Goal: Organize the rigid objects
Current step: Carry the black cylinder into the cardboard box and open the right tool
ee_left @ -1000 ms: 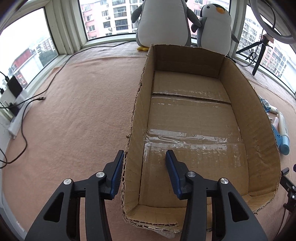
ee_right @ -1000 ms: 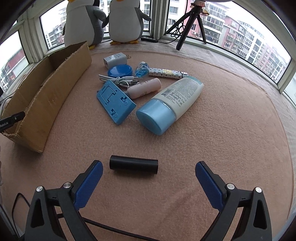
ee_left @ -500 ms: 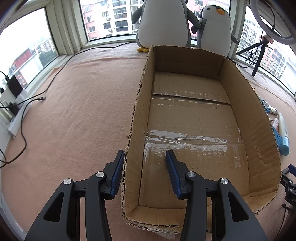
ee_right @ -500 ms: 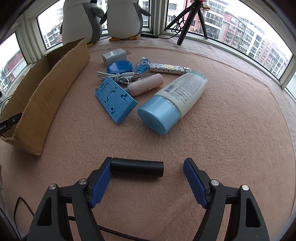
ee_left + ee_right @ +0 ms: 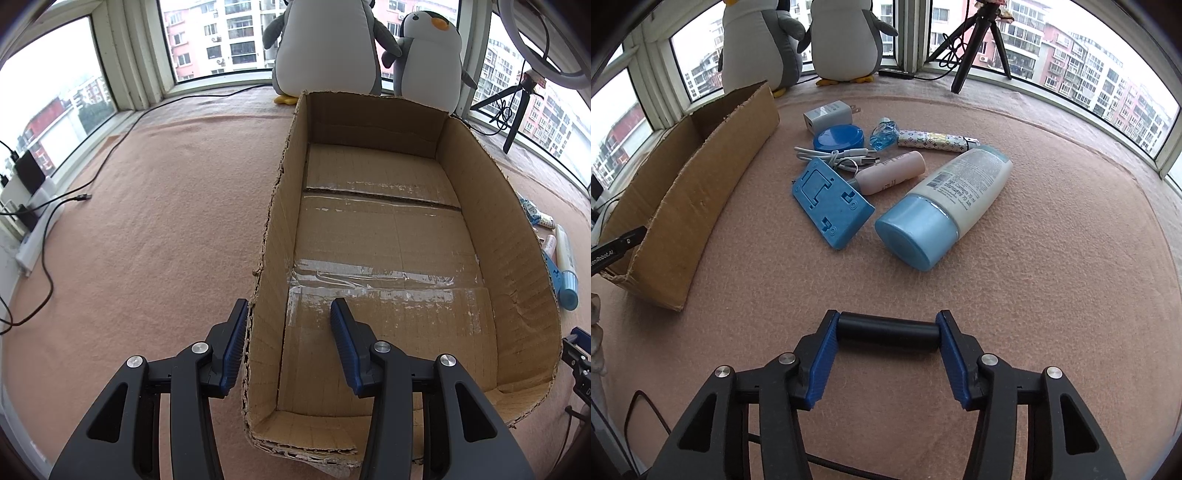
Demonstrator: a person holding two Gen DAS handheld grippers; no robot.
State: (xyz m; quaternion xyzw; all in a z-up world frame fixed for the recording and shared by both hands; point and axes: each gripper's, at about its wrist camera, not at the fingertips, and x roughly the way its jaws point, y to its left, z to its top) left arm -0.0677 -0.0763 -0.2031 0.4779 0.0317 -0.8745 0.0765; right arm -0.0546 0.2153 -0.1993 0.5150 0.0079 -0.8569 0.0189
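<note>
The right gripper (image 5: 886, 328) clamps the black cylinder (image 5: 888, 331) endwise; lift it level. The left gripper (image 5: 288, 325), fingers apart, straddles the box wall (image 5: 271, 236).

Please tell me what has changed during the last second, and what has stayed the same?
The right gripper moved forward and closed on the black cylinder, its fingers now touching both ends. One second ago it was wide open, short of the cylinder. The left gripper stayed open astride the box wall. The box is still empty, and the bottle and the other items have not moved.
</note>
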